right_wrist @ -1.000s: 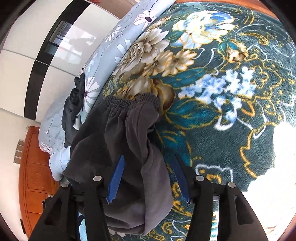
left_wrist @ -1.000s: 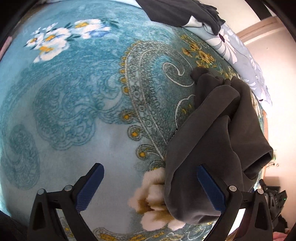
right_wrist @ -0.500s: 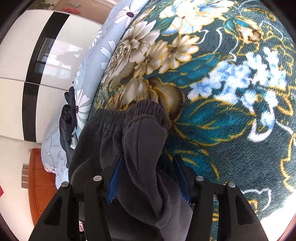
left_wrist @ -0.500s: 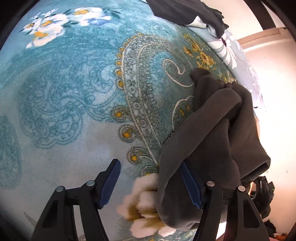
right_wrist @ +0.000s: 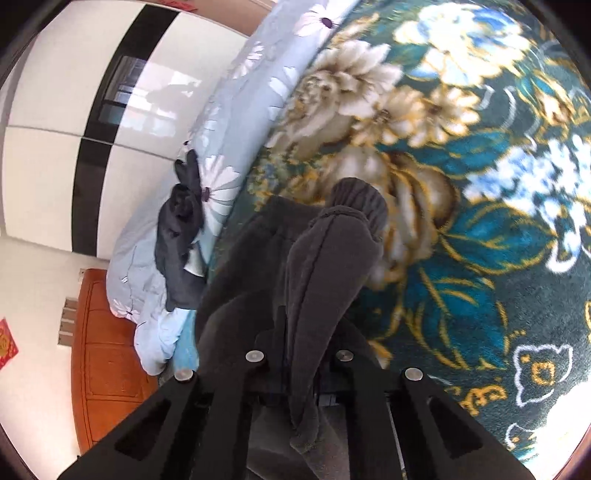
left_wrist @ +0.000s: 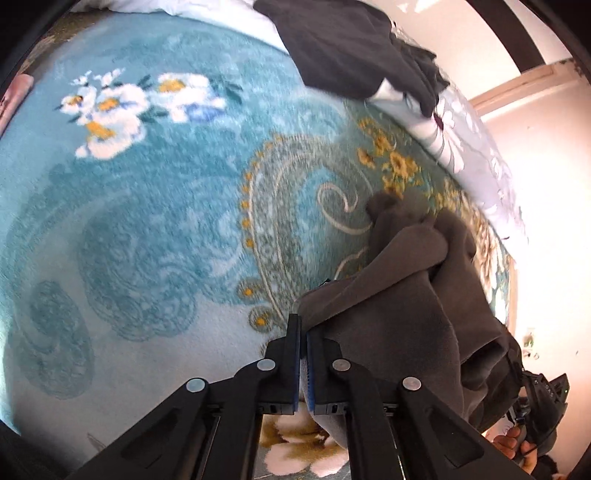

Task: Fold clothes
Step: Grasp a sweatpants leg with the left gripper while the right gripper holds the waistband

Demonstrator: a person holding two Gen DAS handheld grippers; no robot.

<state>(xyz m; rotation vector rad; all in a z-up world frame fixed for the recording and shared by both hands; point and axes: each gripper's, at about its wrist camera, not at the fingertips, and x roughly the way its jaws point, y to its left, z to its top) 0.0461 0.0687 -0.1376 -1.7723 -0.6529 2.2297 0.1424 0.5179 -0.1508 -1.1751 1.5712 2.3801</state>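
Grey trousers (left_wrist: pixel 399 317): lay on teal floral blanket (left_wrist: pixel 147 229). Left tongs (left_wrist: pixel 303 332) clamped on an edge; right tongs (right_wrist: pixel 301 332) pinched a raised fold of the trousers (right_wrist: pixel 317 266).

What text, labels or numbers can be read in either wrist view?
None can be read.
Red hanging on the wall, far left of the right wrist view: it carries a gold mark, too small and cut off to read.
Red strip above the wardrobe: blurred, unreadable.
Grey trousers, dark clothing, blanket, both grippers: no print or label shows.
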